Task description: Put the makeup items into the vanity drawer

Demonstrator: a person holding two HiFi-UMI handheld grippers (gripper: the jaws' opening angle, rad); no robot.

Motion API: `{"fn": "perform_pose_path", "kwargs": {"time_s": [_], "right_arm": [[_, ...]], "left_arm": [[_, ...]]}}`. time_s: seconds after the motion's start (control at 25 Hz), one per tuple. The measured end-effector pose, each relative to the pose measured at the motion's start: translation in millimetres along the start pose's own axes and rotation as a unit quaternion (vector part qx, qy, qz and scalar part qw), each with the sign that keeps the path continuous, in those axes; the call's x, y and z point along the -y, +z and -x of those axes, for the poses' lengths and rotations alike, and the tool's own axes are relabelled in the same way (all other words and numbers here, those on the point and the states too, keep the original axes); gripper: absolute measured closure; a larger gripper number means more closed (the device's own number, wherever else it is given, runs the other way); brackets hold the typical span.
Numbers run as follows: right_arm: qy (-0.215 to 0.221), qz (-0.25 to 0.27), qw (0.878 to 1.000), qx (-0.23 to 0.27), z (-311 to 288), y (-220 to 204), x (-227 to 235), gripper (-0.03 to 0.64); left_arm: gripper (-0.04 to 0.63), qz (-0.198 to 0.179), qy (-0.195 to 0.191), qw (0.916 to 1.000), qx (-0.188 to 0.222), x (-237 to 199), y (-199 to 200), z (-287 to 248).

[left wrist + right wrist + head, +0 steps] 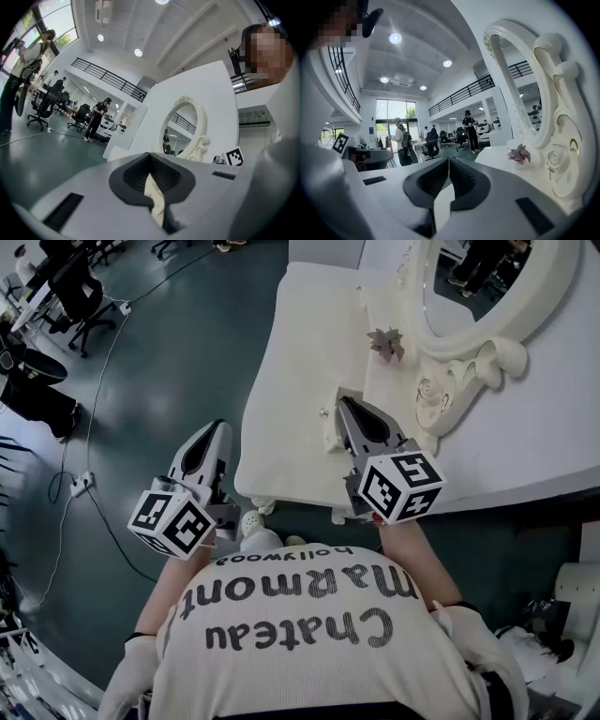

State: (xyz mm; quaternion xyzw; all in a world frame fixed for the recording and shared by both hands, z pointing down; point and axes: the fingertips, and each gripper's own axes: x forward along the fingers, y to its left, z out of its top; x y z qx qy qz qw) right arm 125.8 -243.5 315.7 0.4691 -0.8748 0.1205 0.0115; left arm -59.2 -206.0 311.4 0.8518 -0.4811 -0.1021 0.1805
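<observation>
Right gripper (343, 404), closed and empty, points lengthwise along the vanity (291, 381), away from the person. Left gripper (221, 426), likewise closed on nothing, hangs alongside.

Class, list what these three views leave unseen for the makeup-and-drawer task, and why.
- Vanity drawer: in the head view, its front is hidden beneath the white vanity tabletop.
- Makeup items: none recognisable in any view.
- Ornate white oval mirror: cut off by the head view's top edge.
</observation>
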Motion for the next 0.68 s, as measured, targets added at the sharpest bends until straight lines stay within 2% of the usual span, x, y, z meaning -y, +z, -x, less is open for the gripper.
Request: {"fn": "perform_pose_path", "kwargs": {"time_s": [0.68], "right_arm": [[-0.004,0.027,1.000,-0.010,-4,-3,-10,0.583]], "left_arm": [[0.588,0.007,0.006,0.9999,0.011,-11,5,7]]}}
